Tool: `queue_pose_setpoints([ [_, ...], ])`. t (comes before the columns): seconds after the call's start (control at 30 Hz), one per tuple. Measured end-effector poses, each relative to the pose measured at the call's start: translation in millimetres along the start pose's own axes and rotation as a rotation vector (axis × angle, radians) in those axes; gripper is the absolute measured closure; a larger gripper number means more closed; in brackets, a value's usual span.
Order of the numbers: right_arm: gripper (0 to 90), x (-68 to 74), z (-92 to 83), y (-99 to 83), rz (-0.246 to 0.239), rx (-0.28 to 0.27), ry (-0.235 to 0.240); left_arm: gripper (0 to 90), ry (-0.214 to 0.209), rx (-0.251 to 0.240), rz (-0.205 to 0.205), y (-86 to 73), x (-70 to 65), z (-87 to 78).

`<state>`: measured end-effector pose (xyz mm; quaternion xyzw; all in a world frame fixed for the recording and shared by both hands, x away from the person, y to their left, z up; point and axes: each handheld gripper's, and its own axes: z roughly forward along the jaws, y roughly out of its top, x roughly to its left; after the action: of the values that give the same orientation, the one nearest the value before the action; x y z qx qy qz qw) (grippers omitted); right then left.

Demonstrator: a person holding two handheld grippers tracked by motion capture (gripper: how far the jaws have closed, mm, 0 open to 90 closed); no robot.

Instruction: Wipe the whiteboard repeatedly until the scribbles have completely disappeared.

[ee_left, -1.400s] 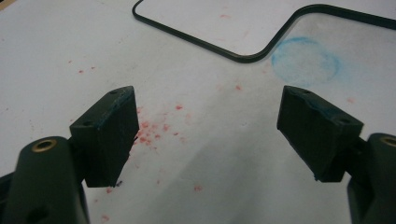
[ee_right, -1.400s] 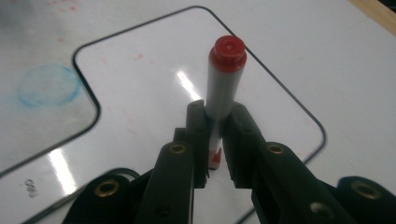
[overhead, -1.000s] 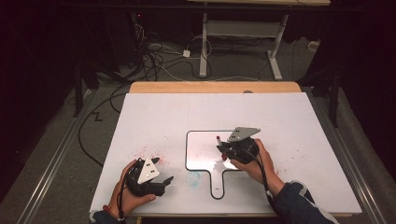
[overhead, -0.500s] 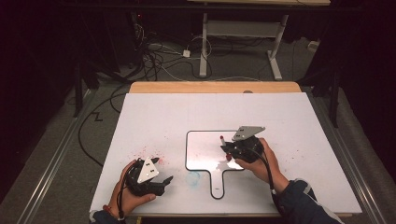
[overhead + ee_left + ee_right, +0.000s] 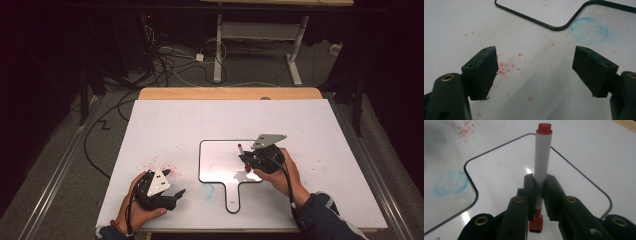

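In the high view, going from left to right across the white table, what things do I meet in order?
Left tongs → blue smudge → board handle → red marker → right hand.

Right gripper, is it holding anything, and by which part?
Yes: the right gripper is shut on a red marker, clamping its white barrel near the tip end.
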<state>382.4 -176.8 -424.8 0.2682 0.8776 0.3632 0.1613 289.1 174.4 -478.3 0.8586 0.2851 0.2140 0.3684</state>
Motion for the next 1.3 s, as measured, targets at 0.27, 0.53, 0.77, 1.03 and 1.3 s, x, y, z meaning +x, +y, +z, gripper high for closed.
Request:
queue_pose_setpoints([
  [0.27, 81.7, -7.9, -10.5, -11.0, -0.013, 0.031, -0.025, 20.1, 0.006, -0.004, -0.006, -1.0, -0.1, -2.0],
  [0.53, 81.7, -0.8, 8.5, -3.2, -0.019, -0.067, 0.056, 20.0, 0.006, -0.004, -0.007, -1.4, 0.0, -1.7],
  [0.77, 81.7, 8.2, 30.9, 10.1, -0.03, -0.127, 0.071, 20.0, 0.006, 0.002, -0.005, -1.5, -0.5, -0.9],
  [1.03, 81.7, 1.4, 29.2, 7.9, -0.002, -0.111, 0.048, 20.0, 0.005, 0.006, -0.005, -2.1, 0.0, -1.0],
  [1.3, 81.7, -10.0, 11.0, -10.8, -0.009, -0.067, 0.011, 20.0, 0.007, 0.001, -0.004, -1.9, -0.2, -2.2],
])
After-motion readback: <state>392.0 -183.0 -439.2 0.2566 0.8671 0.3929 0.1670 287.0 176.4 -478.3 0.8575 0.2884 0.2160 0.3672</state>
